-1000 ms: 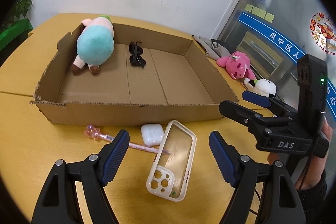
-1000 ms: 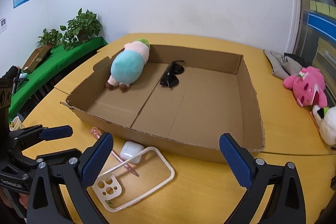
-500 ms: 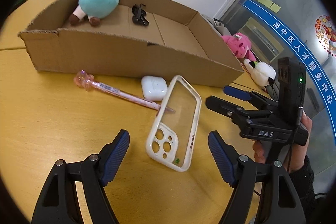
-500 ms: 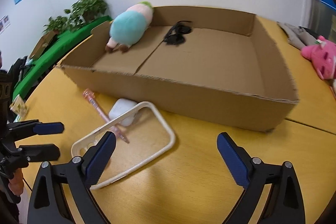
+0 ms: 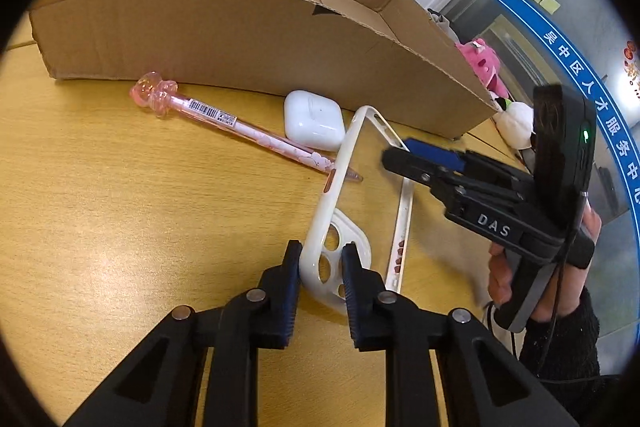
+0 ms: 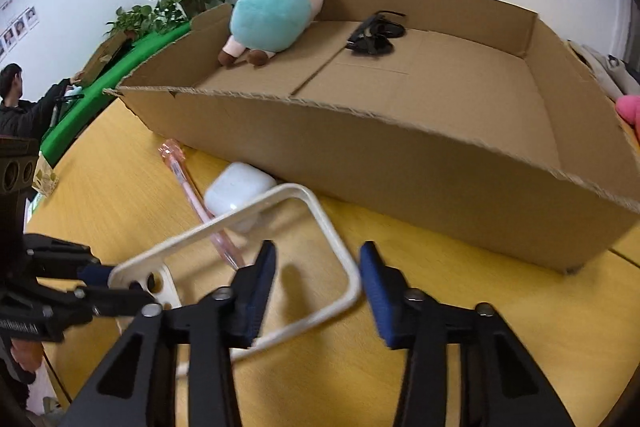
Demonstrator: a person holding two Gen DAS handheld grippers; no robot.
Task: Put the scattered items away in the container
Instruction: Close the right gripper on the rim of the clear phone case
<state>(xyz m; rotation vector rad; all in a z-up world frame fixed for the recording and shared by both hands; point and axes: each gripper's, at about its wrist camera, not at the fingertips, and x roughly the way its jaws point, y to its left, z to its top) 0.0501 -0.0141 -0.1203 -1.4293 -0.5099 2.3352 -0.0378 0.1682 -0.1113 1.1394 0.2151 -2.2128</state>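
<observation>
Two hand-held grippers work at a white-rimmed clear phone case on a yellow wooden table, just in front of a shallow brown cardboard box. The left gripper, its jaws having just been closing, is clamped on the camera-hole corner of the case, whose left rim is tilted up off the table. The right gripper, seen from the left wrist with a hand wrapped around its handle, has also just been closing; its jaws straddle the opposite rim of the case, but the blurred pictures do not show whether the pads press on it. Under the raised far end of the case lies a pink translucent pen with a bear-shaped cap, and a white rounded earbud case rests touching it, close to the box's front wall. Inside the box, a teal and pink plush toy lies against the back corner, with black folded sunglasses near it on the floor. A pink plush toy sits beyond the box's right end.
</observation>
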